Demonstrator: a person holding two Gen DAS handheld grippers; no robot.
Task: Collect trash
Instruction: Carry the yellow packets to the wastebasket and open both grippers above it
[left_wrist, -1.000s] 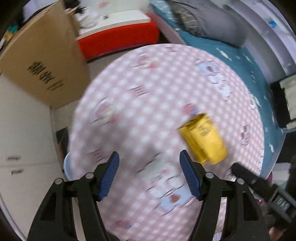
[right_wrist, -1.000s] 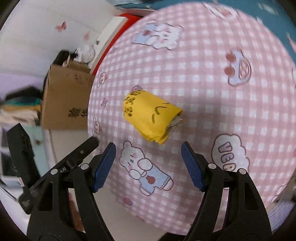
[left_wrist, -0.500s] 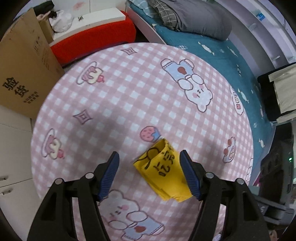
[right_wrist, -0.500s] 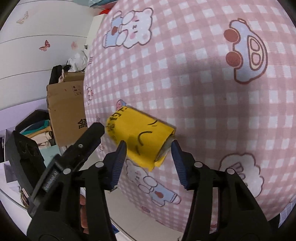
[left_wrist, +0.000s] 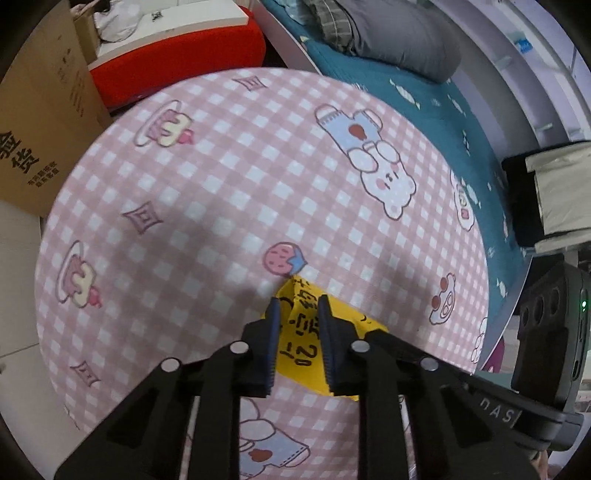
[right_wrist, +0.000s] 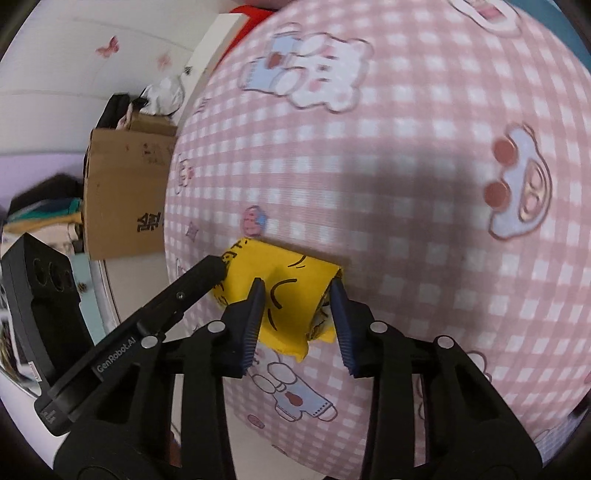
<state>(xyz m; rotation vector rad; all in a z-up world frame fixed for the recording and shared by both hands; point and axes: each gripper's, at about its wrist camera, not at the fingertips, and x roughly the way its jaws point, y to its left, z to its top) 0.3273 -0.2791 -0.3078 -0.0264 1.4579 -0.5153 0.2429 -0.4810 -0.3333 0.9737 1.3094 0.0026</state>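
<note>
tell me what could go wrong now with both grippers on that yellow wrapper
Both grippers are closing on one yellow wrapper, the left gripper at one end, the right gripper at the other; pulling apart could tear it. The wrapper lies flat on the pink checked tablecloth, so the left pads might pinch cloth as well and drag it. It sits near the table's edge; a slip could send it off.

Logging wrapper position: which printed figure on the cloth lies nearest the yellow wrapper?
The pink strawberry, at a corner of the yellow wrapper; bears, cakes and diamonds lie farther off.
</note>
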